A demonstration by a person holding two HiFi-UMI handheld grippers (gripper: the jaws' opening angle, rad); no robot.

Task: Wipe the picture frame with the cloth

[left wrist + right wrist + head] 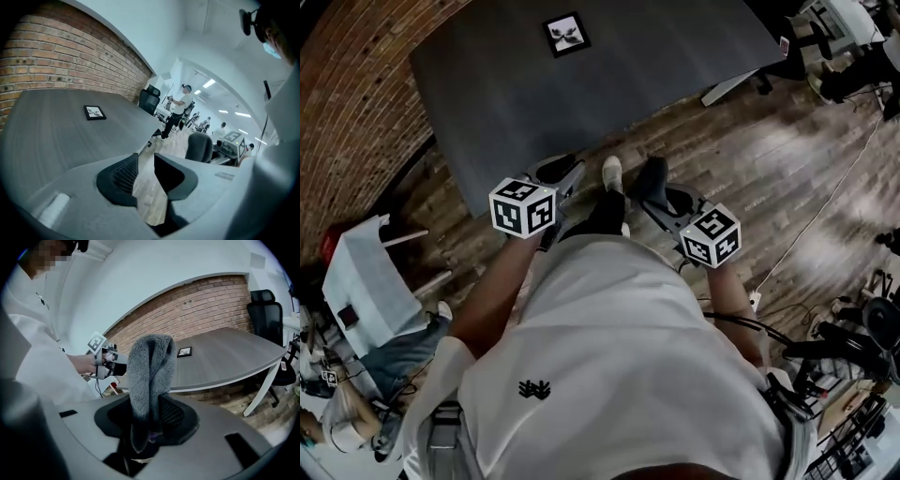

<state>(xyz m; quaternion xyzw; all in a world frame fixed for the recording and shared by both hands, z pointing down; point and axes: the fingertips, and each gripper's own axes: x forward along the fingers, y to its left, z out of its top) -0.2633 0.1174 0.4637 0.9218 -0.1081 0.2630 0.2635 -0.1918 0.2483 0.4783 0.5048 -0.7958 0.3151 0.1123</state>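
Brickwork in red-brown courses (pixel 356 84) bounds the left side of the head view. Next to it stands a large dark grey table with a matt top (pixel 506 103). The small black rectangular picture frame (pixel 566 35) lies flat on the far part of that top, well apart from both grippers. It encloses a white picture with a dark figure.

The left gripper (pixel 565 172), which carries a black-and-white marker cube, is at the near edge of the table. In the left gripper view its jaws stand apart with nothing between them, and the pale wood plank floor (pixel 149 197) shows through the gap. The picture frame (pixel 94 112) appears up and to the left of the jaws.

A white shoe (pixel 612 173) rests on the floor between the two grippers.

The right gripper (pixel 652 183) is clamped on a grey fluffy cloth (pixel 149 362), which is folded and stands up out of the jaws. Just right of the cloth, the picture frame (pixel 184 352) shows on the table top. A black office chair (pixel 268 315) stands at the far right.
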